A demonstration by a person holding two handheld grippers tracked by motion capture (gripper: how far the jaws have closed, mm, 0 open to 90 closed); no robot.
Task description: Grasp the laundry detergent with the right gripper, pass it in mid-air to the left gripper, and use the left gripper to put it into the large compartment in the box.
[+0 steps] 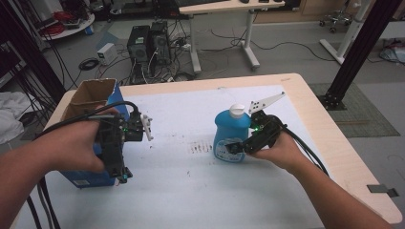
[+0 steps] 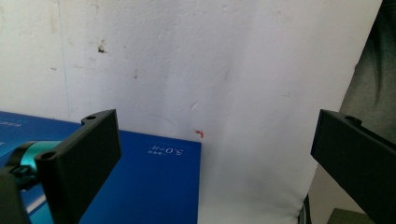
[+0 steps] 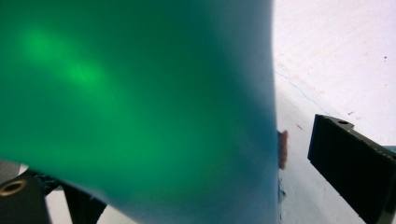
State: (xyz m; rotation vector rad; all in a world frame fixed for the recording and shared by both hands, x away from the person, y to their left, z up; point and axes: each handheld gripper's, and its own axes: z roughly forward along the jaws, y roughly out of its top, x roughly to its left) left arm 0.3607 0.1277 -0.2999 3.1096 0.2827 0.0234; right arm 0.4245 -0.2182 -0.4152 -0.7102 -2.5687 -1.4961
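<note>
The left gripper point(image 1: 125, 177), jaws wide and empty, is held over the blue box point(image 1: 86, 179), well left of the blue bottle point(image 1: 231, 136). The right gripper point(image 1: 232, 147) straddles the bottle — the pads are not yet seen pressing. A lopsided squeeze could tip it.

The high view is dim and soft, with a cool cast over the worktop point(image 1: 191, 191). In the right gripper view the bottle point(image 3: 130, 102) looms blurred, glowing green.
</note>
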